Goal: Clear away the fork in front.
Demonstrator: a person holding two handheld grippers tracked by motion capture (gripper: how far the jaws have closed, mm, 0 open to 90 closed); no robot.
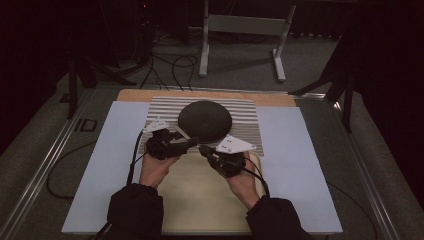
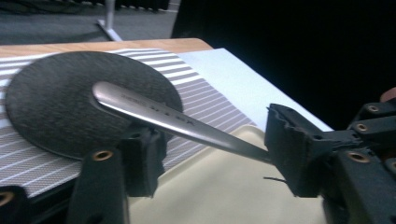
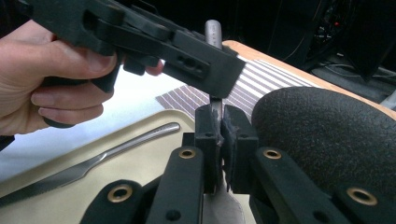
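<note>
Cutlery handoff: right gripper [image 3: 219,128] is clamping the stiff, slick metal handle [image 2: 154,114]; left gripper [image 2: 205,154] is hanging open around it, so grab mid-handle.

i see a charcoal-black round dish [image 1: 205,120] with a finely pebbled, matte surface, sitting on a mat [image 1: 250,122] patterned in thin grey-brown and white stripes. under it the board [image 1: 287,150] is a pale bluish white, and a strip of the tabletop [image 1: 135,95] behind is light wood tan. the tray [image 1: 200,200] in front is plain cream. the utensil [image 2: 159,114] i hold is brushed silver with faint engraved lettering on its handle; the knife [image 3: 93,161] on the tray is the same silver. my left gripper [image 1: 192,143] and right gripper [image 1: 202,149] are black with brass-coloured rivets and pale grey plates. my sleeves [image 1: 135,210] are black.
</note>
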